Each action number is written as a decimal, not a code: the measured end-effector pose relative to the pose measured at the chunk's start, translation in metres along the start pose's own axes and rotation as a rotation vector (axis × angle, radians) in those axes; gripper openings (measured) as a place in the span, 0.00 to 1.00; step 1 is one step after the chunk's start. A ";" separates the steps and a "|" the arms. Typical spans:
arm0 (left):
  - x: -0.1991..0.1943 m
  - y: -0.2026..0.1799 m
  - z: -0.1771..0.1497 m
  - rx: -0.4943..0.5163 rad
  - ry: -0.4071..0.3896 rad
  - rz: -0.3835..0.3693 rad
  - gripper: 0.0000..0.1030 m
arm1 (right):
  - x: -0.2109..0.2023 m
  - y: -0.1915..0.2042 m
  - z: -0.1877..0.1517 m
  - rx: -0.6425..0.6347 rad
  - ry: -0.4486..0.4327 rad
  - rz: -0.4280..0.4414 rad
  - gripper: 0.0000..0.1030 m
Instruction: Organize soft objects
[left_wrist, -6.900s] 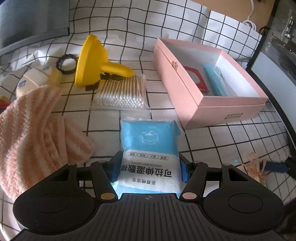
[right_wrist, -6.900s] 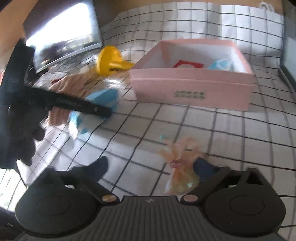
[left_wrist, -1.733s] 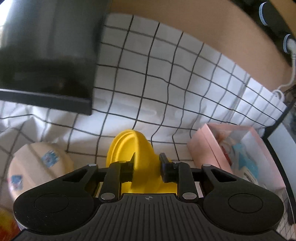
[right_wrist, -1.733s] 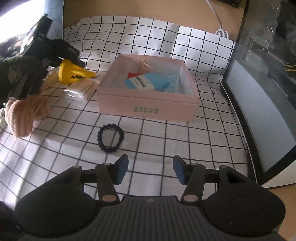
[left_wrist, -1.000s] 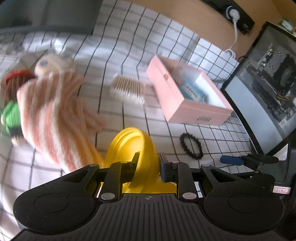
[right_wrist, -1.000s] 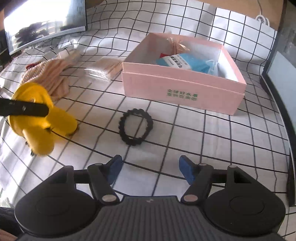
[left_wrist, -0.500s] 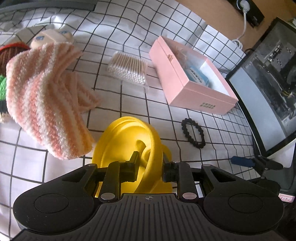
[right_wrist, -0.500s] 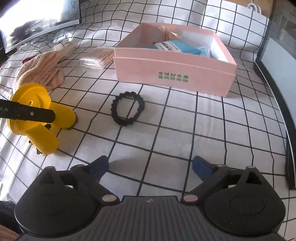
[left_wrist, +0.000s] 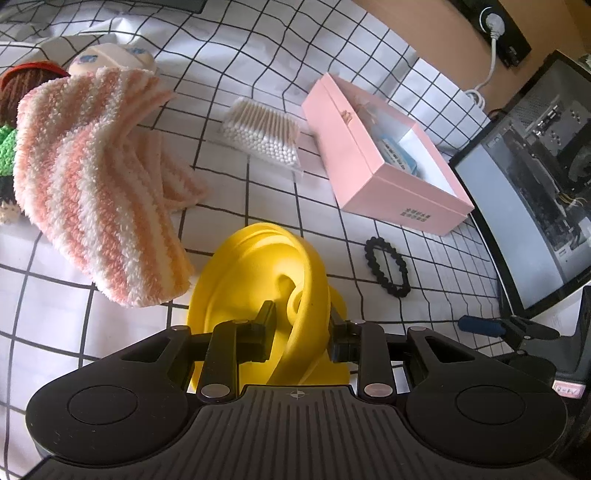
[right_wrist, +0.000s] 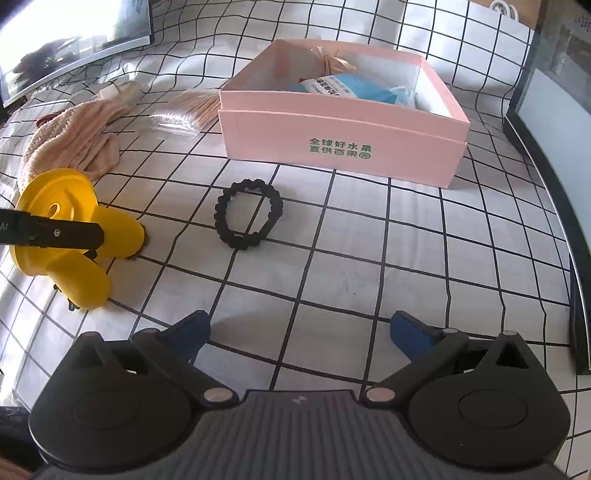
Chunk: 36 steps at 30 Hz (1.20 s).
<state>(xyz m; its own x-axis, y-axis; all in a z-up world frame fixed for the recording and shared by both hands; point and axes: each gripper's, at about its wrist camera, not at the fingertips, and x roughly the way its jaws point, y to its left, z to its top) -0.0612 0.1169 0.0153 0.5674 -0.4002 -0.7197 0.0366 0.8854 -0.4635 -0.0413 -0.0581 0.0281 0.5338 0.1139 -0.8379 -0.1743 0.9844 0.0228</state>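
My left gripper (left_wrist: 300, 325) straddles the rim of a yellow funnel-shaped toy (left_wrist: 258, 273) that rests on the checked cloth; its jaws look slightly parted, the left pad off the rim. The toy also shows in the right wrist view (right_wrist: 70, 236) with the left finger (right_wrist: 55, 232) across it. My right gripper (right_wrist: 299, 330) is wide open and empty above the cloth, short of a black bead bracelet (right_wrist: 248, 213). The open pink box (right_wrist: 343, 110) holds a blue cotton pack (right_wrist: 343, 86) and a ribboned bag (right_wrist: 334, 61). A pink striped towel (left_wrist: 92, 184) lies at left.
A pack of cotton swabs (left_wrist: 264, 133) lies left of the pink box (left_wrist: 380, 162). A doll (left_wrist: 14, 122) and a cream object (left_wrist: 110, 59) sit under the towel's far end. A computer case (left_wrist: 535, 177) stands at right, a monitor (right_wrist: 66, 40) at far left.
The left gripper has lowered the yellow toy onto the cloth and its jaws have loosened. The right gripper has opened wider and stayed low.
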 end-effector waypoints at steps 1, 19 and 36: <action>0.000 0.000 -0.001 -0.002 -0.006 -0.001 0.30 | 0.000 0.001 0.001 0.004 0.005 -0.003 1.00; -0.009 0.009 -0.010 -0.052 -0.022 -0.032 0.29 | 0.017 0.039 0.029 -0.168 -0.125 0.052 0.84; -0.008 -0.018 -0.010 0.133 -0.055 0.061 0.26 | -0.021 0.010 0.029 -0.090 -0.144 -0.005 0.18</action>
<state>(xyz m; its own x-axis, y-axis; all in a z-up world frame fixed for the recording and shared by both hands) -0.0747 0.1017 0.0237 0.6157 -0.3344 -0.7135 0.1072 0.9326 -0.3446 -0.0302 -0.0464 0.0621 0.6469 0.1339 -0.7507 -0.2415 0.9698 -0.0352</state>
